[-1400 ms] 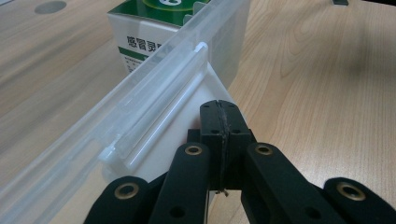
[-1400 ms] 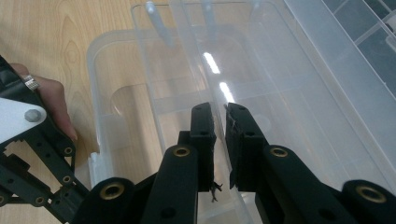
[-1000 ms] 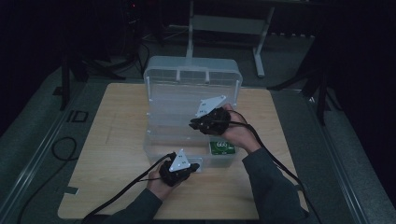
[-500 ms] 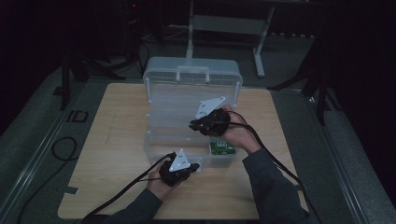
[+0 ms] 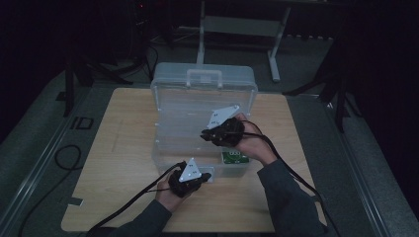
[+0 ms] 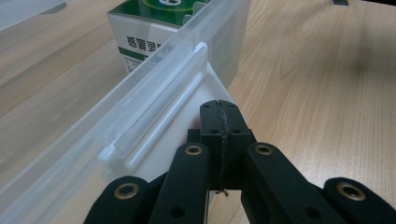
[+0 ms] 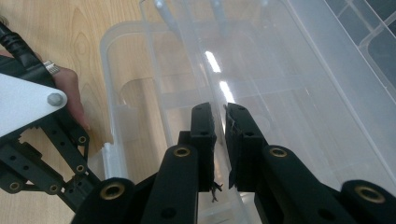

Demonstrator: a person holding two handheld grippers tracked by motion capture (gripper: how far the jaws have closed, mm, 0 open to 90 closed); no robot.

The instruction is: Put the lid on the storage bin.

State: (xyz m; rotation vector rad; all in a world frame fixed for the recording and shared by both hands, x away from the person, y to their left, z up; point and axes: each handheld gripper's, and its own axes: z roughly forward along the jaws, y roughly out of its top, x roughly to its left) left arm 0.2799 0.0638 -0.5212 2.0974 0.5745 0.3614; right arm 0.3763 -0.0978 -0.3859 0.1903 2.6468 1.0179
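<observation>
A clear plastic storage box (image 5: 163, 148) stands on the wooden table, its lid (image 5: 197, 103) tilted up over it. A green and white carton (image 5: 234, 158) (image 6: 154, 28) lies in the box's front right corner. My right gripper (image 5: 205, 134) (image 7: 218, 109) hangs over the box, its jaws closed on the lid's thin clear edge. My left gripper (image 5: 205, 177) (image 6: 218, 105) is shut with nothing between its jaws. Its tips rest against the white latch (image 6: 187, 116) on the box's front wall.
The lid's handle (image 5: 202, 76) points to the far side. Bare wooden table (image 5: 123, 148) lies left, right and in front of the box. Black cables trail from both grippers toward the near edge. A metal stand (image 5: 237, 24) sits beyond the table.
My right gripper has come slightly toward me and down with the lid's edge. The left gripper has stayed at the front latch.
</observation>
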